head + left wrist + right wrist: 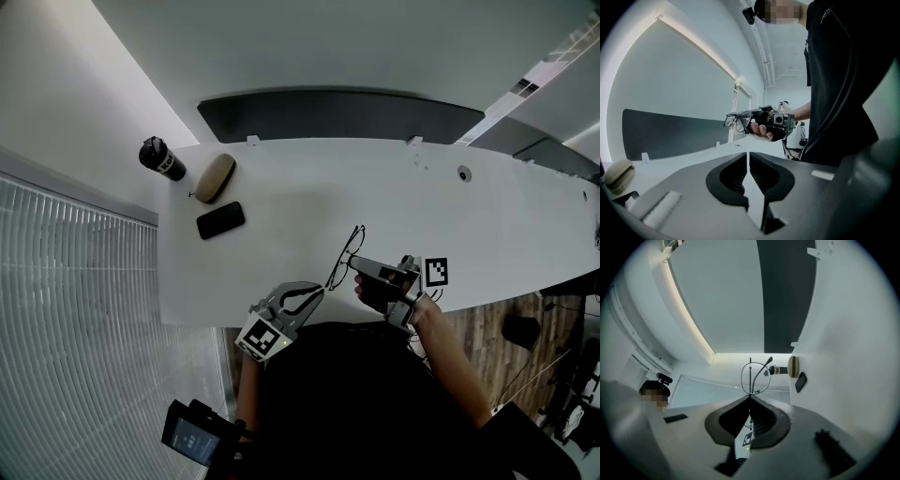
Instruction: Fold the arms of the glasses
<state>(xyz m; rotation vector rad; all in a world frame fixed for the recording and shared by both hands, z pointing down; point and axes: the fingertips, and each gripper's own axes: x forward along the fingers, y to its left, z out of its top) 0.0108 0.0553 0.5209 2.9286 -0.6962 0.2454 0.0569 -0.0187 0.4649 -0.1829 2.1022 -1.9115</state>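
Note:
Thin black-framed glasses [349,251] hang just above the near edge of the white table [487,225]. My right gripper [355,265] is shut on them. In the right gripper view a round lens and one arm of the glasses [754,377] stick out past the closed jaw tips of the right gripper [750,397]. My left gripper [318,292] sits a short way to the left and nearer, its tip close to the glasses' lower end. In the left gripper view the left gripper [748,153] has its jaws together with nothing between them, and the glasses [737,121] show further off in the other gripper.
At the table's far left lie a black phone [221,220], a tan glasses case [215,177] and a black bottle [161,158]. A dark panel [337,114] runs behind the table. The person's dark torso fills the near side.

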